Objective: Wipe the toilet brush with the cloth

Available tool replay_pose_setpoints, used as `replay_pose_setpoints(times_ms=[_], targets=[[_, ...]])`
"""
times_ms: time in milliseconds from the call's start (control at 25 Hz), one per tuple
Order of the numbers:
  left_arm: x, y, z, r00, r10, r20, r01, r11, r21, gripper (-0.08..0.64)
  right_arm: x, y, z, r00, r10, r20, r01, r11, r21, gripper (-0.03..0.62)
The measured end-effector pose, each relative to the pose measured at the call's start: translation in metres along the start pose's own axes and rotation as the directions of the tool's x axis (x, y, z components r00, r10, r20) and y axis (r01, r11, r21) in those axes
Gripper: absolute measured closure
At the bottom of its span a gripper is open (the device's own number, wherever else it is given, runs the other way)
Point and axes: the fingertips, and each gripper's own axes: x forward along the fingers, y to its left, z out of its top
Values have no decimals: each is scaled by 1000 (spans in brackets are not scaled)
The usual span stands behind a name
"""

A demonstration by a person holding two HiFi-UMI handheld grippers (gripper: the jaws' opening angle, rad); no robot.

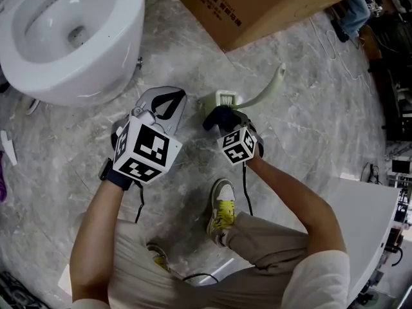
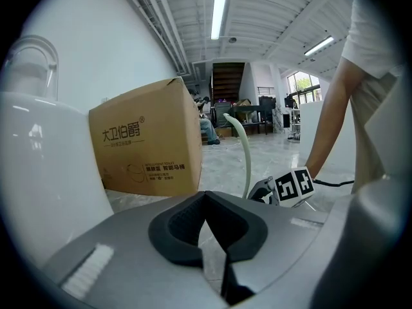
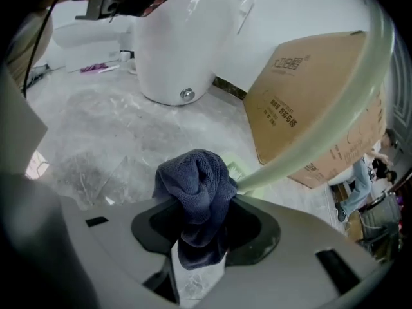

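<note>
A pale green toilet brush [image 1: 262,94] lies on the marble floor, its handle curving up and away and its head [image 1: 226,98] on the left. My right gripper [image 1: 222,120] is shut on a dark blue cloth [image 1: 216,116], which bunches against the handle just behind the head. The right gripper view shows the cloth [image 3: 196,188] pinched between the jaws, with the brush handle [image 3: 322,127] rising on the right. My left gripper [image 1: 168,103] hovers just left of the brush head, shut with nothing in it. From the left gripper view, the handle [image 2: 245,156] stands ahead beyond the shut jaws.
A white toilet [image 1: 64,37] stands at the upper left. A large cardboard box [image 1: 257,5] sits just beyond the brush. The person's shoe [image 1: 222,212] rests on the floor below the grippers, and a white cabinet [image 1: 367,224] stands at the right.
</note>
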Motion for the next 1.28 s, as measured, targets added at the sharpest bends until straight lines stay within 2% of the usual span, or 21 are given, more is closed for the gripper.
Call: replay_pose_setpoints(times_ms=[240,480,600,880,1120,1280], targets=[[1,5,-4,1000,11,-12,-11,1000,-2,560,9,-7,-4,999,25,-30,-23,996,84,423],[3,9,8,999,31,27,-30,999,-13,560,18,-7,-11,998,40,-58,-33,994,107,425],[7,8,3,1000,22,20,-22,1000,2,560,19,-5,-17,996,38,-84,-29,993,115,426],[9,14,-7,1000,31,5,-31,999,-24,560,16,-4,-33,990,45,-132,-29,992,121,426],[14,6,-6,1000,2,7,-2,1000,-24,560,4,-24,-55,982,-38,-183,66,986,152,426],[16,2,1,1000,-11,21,11,1000,-22,560,-2,-38,-53,979,-93,-180,120,982,146,426]])
